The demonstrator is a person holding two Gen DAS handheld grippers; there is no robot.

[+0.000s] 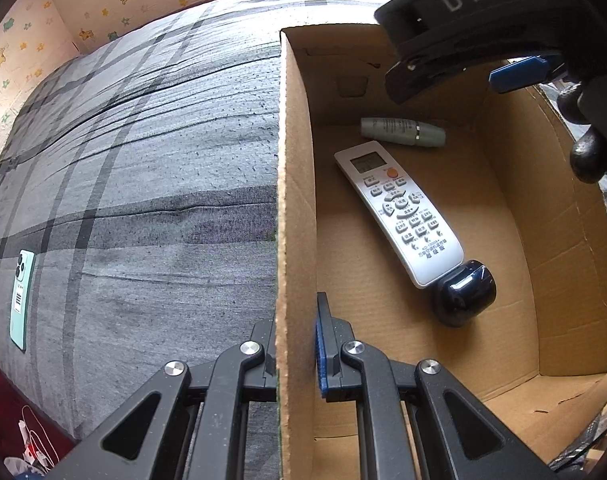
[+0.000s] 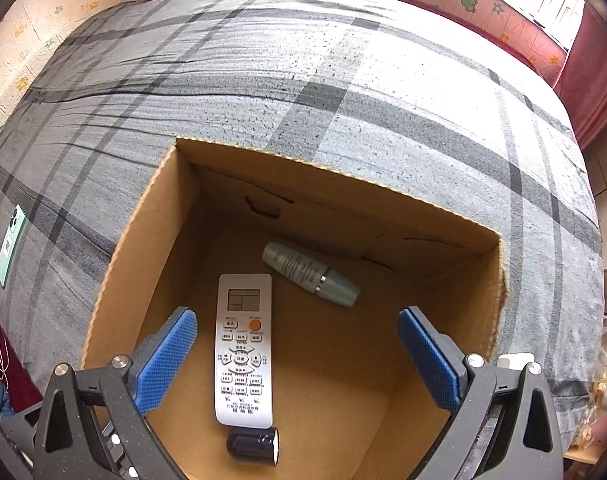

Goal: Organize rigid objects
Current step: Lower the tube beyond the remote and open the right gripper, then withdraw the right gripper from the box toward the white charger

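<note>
Grey plaid bedspread (image 2: 343, 80) across the whole bed, creased, running up to cartoon-print wallpaper (image 1: 103, 12). Brown cardboard box (image 2: 343, 184) set on the bed, flaps gone, open at the top. Left tongs (image 1: 297, 360) pressed together on the box's side wall, one finger outside, the blue-padded one inside, steadying it. Right tongs (image 2: 297, 356) spread wide above the box interior, pointing steeply down, nothing between the blue pads (image 2: 167, 356); seen from the left wrist as a dark body marked DAS over the far right of the box.

On the box floor, white air-conditioner remote (image 2: 243, 352), face up, screen end toward the far wall. Beyond its screen end, near but apart, pale green cosmetic bottle (image 2: 311, 274) lying on its side with a silver band. At the remote's near end, touching or just beside it, small dark glossy jar (image 2: 253, 444), also on its side. Outside the box, well apart on the bedspread to the left, mint-green phone (image 1: 21, 296), back up, camera cluster at the far end.

Step in hand, by judgement: release over the box complete, right tongs free. Three items boxed, phone left out. Next move likely a reach across the left wall to the phone: flat and thin on soft fabric, so a low approach along its narrow sides, pads closing on the edges, with the left grip holding the box.
</note>
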